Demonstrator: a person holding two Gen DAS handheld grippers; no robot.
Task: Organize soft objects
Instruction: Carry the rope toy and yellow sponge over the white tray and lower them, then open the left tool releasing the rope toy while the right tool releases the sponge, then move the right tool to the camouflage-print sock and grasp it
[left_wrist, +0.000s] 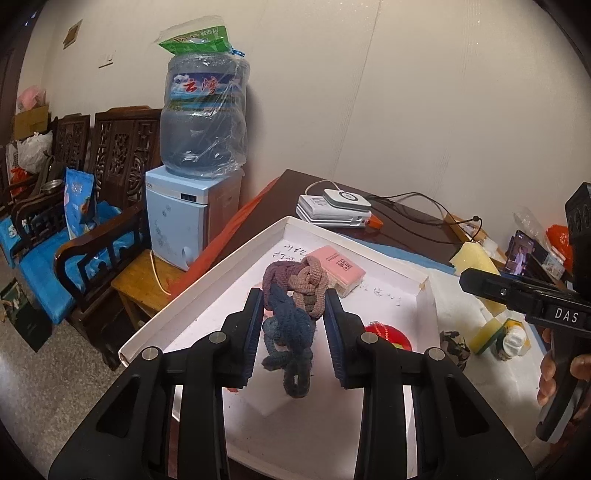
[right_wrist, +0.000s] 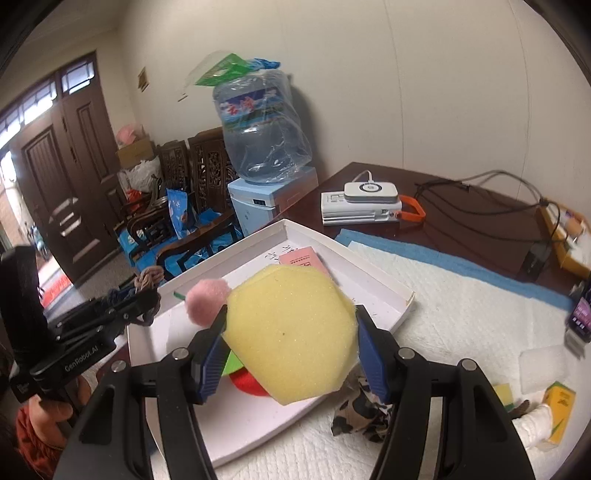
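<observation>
One knotted braid of purple, tan and navy fabric loops (left_wrist: 293, 310) hangs above the shallow white cardboard tray (left_wrist: 207, 273), pinched in the left gripper (left_wrist: 293, 314). One yellow foam sponge block (right_wrist: 291, 334) is clamped in the right gripper (right_wrist: 291, 341) over the same tray. Inside lie one pink fuzzy pompom (right_wrist: 206, 301) and one pink paper-wrapped packet (left_wrist: 338, 267).

Dim indoor light, sharp focus, fisheye-warped edges.
</observation>
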